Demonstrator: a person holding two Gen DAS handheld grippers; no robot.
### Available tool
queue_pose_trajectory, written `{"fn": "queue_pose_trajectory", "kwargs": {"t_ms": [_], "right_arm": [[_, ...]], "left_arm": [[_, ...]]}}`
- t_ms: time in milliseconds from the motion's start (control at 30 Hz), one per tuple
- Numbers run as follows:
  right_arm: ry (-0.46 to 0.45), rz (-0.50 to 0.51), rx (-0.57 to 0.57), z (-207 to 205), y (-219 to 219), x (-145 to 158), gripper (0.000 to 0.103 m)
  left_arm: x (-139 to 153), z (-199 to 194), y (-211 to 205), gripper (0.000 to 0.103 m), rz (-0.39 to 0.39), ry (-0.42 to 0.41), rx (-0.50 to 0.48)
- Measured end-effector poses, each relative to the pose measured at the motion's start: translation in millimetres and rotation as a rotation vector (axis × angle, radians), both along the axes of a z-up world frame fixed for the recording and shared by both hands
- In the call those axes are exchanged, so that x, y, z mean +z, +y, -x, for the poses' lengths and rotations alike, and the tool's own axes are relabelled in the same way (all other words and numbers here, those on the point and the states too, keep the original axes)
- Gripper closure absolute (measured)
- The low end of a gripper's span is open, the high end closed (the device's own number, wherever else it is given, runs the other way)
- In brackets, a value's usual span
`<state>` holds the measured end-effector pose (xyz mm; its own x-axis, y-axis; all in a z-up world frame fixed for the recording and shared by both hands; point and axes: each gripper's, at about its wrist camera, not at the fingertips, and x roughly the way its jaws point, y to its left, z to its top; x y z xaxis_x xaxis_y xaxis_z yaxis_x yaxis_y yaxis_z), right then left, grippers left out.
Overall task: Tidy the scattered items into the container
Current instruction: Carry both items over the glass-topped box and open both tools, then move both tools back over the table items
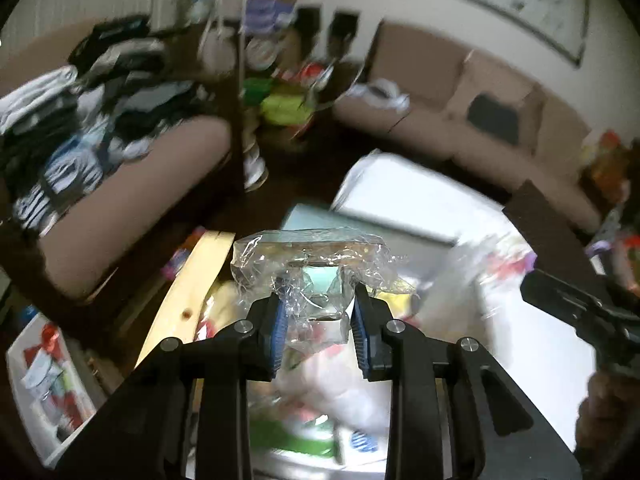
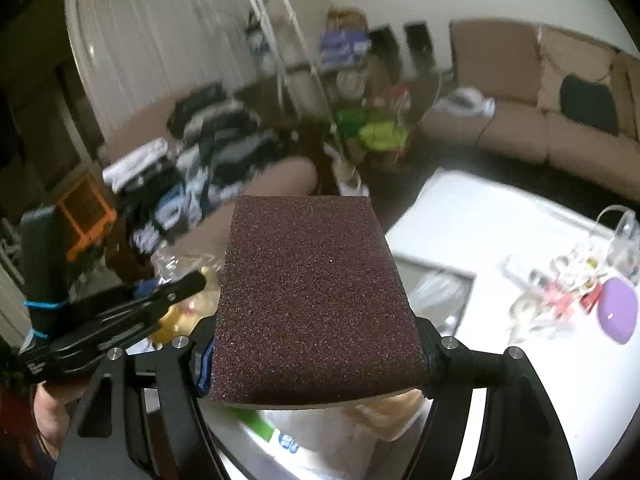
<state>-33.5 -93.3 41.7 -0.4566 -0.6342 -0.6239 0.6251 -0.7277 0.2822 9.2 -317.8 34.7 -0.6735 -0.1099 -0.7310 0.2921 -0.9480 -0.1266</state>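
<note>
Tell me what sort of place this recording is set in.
Most likely a home living room. A long beige sofa runs along the wall under a framed picture, a heap of folded clothes sits on another seat, and a white table holds scattered small household items.

No text, label, brand or number is showing clearly enough to be read in either view. A white packet (image 2: 289, 442) under the right wrist camera is carrying a small blue mark, but blur is keeping whatever is printed there from being made out.
</note>
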Motion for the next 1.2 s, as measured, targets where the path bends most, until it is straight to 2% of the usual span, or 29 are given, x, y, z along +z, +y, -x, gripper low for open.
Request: {"fn": "queue_pose_trajectory", "kwargs": {"t_ms": [100,167,300,433,467,533,600,700,800,900,1033,1100,1200], "right_arm": [[-0.033,-0.042,0.018,-2,-16,-19,0.028],[-0.054,-0.072,0.028,-1,-24,-30,0.028],[-0.08,-0.142,0.024,2,-43,-51,0.028],[-0.105,-0.258,0.054,0,-60,-75,0.028],[-0.116,-0.27,0.063,-2,-60,-81,0.026],[-0.119,-0.288,0.099,-7,-64,-87,0.018],[-0.106,-0.293,0.154,-16,-67,-87,0.015],[-0.117,-0.275,0.177,-22,-64,-90,0.011],[-0.076,-0.264,0.183,-26,-53,-82,0.01],[-0.044,-0.173,0.146,-23,-29,-66,0.01],[-0.103,-0.017,0.08,-9,10,-49,0.009],[-0.126,0.011,0.053,-5,22,-44,0.007],[-0.162,0.037,0.091,-4,34,-38,0.007]], "left_arm": [[-15,6,-3,0.076,-0.023,-0.056,0.011],[-20,9,0,0.075,0.0,-0.083,0.02],[-18,8,16,0.072,0.066,-0.103,0.016],[-14,14,18,0.067,0.065,-0.113,0.015],[-14,14,20,0.064,0.076,-0.119,0.02],[-10,16,24,0.047,0.102,-0.113,0.013],[-3,16,32,0.027,0.133,-0.084,0.004],[10,16,37,0.021,0.15,-0.046,0.016],[19,13,35,0.017,0.115,0.004,0.023],[28,11,36,0.012,0.085,0.048,0.019],[35,13,47,0.009,0.099,0.069,0.013],[38,15,55,0.006,0.111,0.077,-0.002],[41,18,63,0.005,0.112,0.084,-0.006]]}}
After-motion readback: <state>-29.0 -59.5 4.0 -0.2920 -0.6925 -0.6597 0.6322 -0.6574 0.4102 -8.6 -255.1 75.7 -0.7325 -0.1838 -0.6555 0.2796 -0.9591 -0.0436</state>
